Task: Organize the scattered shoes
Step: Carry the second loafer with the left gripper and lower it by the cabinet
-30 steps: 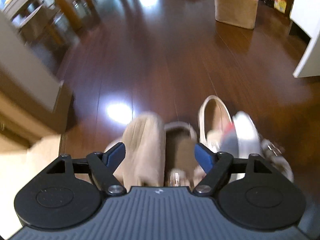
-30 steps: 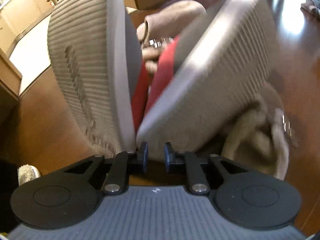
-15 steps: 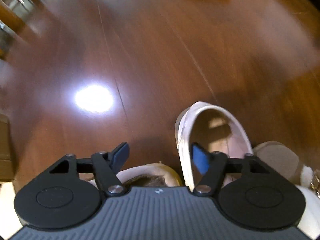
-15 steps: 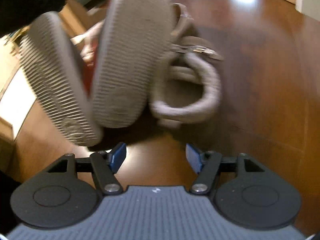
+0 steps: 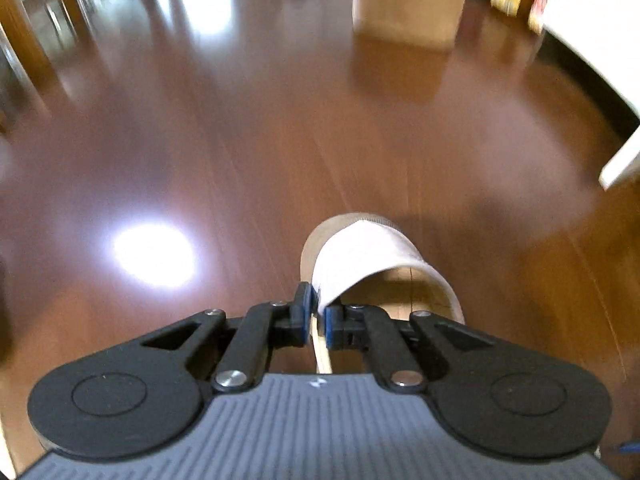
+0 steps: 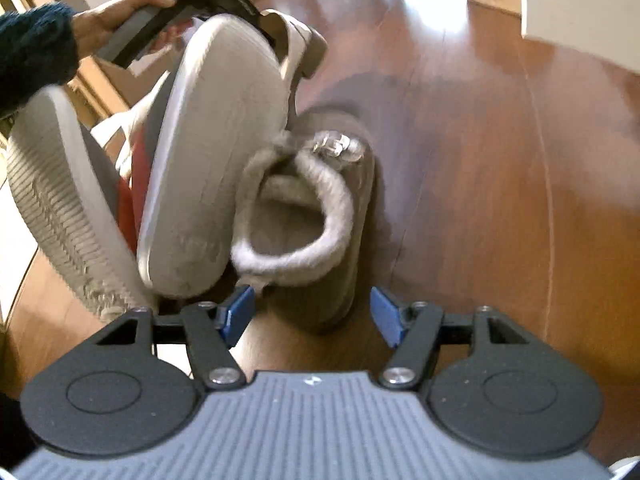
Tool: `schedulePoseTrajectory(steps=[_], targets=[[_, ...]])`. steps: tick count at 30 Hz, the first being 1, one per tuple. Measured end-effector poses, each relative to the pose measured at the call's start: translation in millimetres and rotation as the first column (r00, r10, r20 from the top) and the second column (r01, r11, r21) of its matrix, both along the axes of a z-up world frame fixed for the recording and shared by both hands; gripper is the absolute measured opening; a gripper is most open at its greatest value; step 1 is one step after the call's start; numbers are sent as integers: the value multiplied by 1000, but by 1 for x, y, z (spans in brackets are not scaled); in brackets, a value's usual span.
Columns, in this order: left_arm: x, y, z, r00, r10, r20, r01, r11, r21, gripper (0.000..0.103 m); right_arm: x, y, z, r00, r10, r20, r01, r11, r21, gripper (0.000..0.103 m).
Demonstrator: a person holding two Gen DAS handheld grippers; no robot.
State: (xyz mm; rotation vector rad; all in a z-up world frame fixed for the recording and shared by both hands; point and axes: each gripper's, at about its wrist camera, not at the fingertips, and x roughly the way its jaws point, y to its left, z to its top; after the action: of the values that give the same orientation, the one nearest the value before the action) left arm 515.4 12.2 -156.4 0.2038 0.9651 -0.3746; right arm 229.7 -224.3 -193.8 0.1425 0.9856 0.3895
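1. Left wrist view: the left gripper [image 5: 316, 316] is clamped right down on the edge of a beige slipper [image 5: 368, 256], the blue pads squeezing the thin side of its upper. The slipper's toe points away from the camera and the open heel end sits just right of the gripper.
2. Same view, everything else is pretty blurry. The slipper is over a dark wood floor [image 5: 240, 140] with a bright light glare left of it. Can't tell if the sole is touching the floor.
3. Well beyond the slipper there's a tan box [image 5: 408, 0] on the floor, and a white cabinet [image 5: 592, 48] edge off to the slipper's right.
4. Right wrist view: the right gripper [image 6: 312, 312] is spread wide with nothing pinched. Landmark here is the fuzzy slipper [image 6: 304, 220], grey-brown with a fleecy collar and a shiny buckle, sitting upright on the floor just past the fingertips, its heel end near the gap between the pads but not touched by them.
5. Just left of the fuzzy slipper, two grey sneakers [image 6: 216, 160] are tipped up with the soles facing the camera, red lining showing between them. The nearer one touches the fuzzy slipper's collar.
6. Up and left of the fuzzy slipper, a hand [image 6: 116, 20] in a dark knit sleeve holds the other gripper, which has the beige slipper by its edge above the sneakers.
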Motion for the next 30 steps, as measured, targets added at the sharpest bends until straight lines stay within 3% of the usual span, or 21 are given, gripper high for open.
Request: schedulePoseTrajectory(steps=[4, 8, 12, 15, 19, 21, 24, 26, 27, 30], targets=[[-13, -3, 67, 984, 66, 168, -58, 997, -54, 5, 1, -7, 14, 997, -61, 56, 60, 998, 9, 60], [-35, -21, 130, 962, 90, 258, -52, 988, -148, 5, -3, -22, 35, 982, -140, 128, 139, 990, 23, 60], [-80, -54, 165, 960, 61, 274, -6, 980, -197, 5, -11, -40, 55, 954, -227, 195, 225, 974, 33, 60], [-115, -88, 166, 986, 43, 159, 1, 964, -267, 5, -21, -56, 66, 929, -291, 229, 290, 956, 37, 60], [-144, -120, 128, 999, 29, -41, -41, 936, -350, 5, -47, -83, 82, 880, -392, 267, 402, 915, 17, 60], [-160, -139, 79, 979, 37, -199, -113, 915, -387, 5, -59, -96, 81, 867, -424, 261, 441, 897, -9, 60], [-176, -170, 10, 930, 51, -363, -180, 926, -331, 5, -71, -111, 67, 861, -459, 221, 481, 875, -59, 60], [-185, -186, -35, 903, 57, -425, -184, 947, -264, 9, -77, -119, 55, 855, -485, 181, 505, 859, -84, 60], [-187, -190, -46, 903, 55, -426, -179, 950, -257, 12, -79, -122, 47, 853, -498, 157, 515, 853, -90, 60], [-191, -198, -65, 914, 30, -405, -136, 962, -235, 8, -85, -124, 26, 857, -506, 101, 515, 850, -112, 62]])
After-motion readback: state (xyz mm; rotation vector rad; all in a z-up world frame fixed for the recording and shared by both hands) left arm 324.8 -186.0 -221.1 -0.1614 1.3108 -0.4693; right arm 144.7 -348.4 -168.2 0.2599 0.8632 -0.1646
